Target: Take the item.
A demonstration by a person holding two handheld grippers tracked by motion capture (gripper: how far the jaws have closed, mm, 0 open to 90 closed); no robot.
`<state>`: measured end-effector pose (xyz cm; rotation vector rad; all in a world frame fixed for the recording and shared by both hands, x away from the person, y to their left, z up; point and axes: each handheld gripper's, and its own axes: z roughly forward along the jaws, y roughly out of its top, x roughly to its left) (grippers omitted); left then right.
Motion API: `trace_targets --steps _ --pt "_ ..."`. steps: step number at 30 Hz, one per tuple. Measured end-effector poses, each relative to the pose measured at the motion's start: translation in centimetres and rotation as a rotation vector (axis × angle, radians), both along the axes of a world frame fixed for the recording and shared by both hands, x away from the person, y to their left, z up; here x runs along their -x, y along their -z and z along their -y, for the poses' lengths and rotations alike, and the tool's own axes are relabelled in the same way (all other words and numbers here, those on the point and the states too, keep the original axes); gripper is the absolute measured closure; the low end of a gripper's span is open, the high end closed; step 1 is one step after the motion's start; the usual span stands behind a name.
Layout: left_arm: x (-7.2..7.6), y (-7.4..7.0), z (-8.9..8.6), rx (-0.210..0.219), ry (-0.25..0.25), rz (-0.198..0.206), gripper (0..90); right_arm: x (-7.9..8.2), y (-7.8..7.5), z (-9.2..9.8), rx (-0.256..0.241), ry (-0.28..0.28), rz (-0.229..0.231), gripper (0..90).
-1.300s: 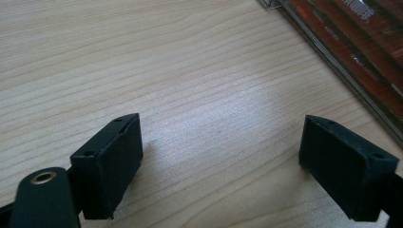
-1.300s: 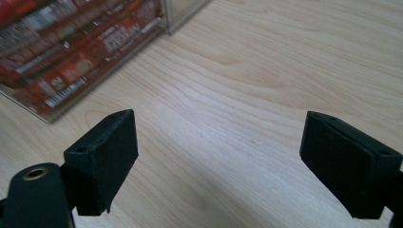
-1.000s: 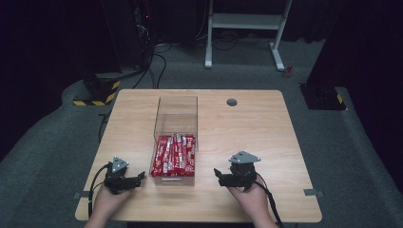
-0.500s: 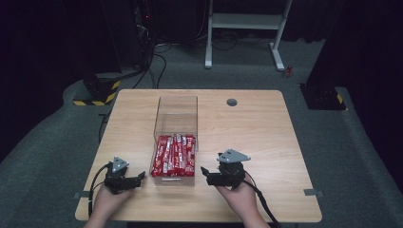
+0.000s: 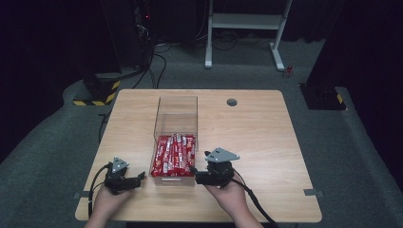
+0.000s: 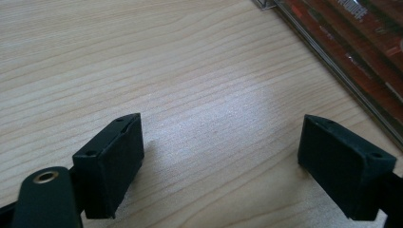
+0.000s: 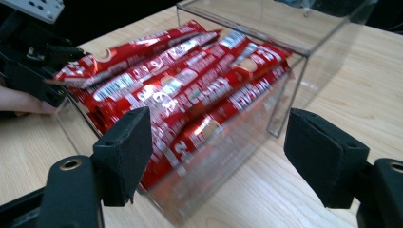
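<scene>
We held our right tongs (image 5: 196,176) apart just right of the clear box (image 5: 175,114) of red snack bars (image 5: 174,154). Our left tongs (image 5: 139,178), also apart, rested on the table (image 5: 256,142) to its left.

A light wooden rectangular bench (image 5: 266,137) with rounded corners is standing on a grey carpet floor (image 5: 361,156). A small round dark grommet (image 5: 232,102) is sitting in the bench top near its far edge. Beyond the bench, a white metal frame stand (image 5: 247,28) is resting on the floor. At the far left, a black base with yellow and black hazard stripes (image 5: 97,90) is lying on the carpet, and black cables (image 5: 159,61) are running beside it. A similar striped base (image 5: 325,97) is sitting at the far right.
</scene>
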<state>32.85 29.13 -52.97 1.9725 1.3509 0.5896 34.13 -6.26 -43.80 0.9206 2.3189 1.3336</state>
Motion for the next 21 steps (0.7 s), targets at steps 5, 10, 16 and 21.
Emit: trace_targets --steps 5,10,16,21 --pt "-0.1 0.0 0.0 0.000 0.002 0.001 15.7 -0.1 -0.3 -0.8 -0.002 -0.012 0.003 26.1" --pt "-0.1 0.0 -0.1 -0.007 0.011 -0.001 15.7 -0.3 -0.1 -1.7 0.006 -0.017 -0.007 31.8" --pt "-0.1 0.0 -0.1 -0.008 0.015 0.001 15.7 0.1 0.0 -2.1 0.005 0.019 -0.007 37.7" --pt "-0.2 0.0 -0.1 -0.011 0.019 0.001 15.7 0.2 0.0 -2.5 0.014 0.014 0.012 40.5"
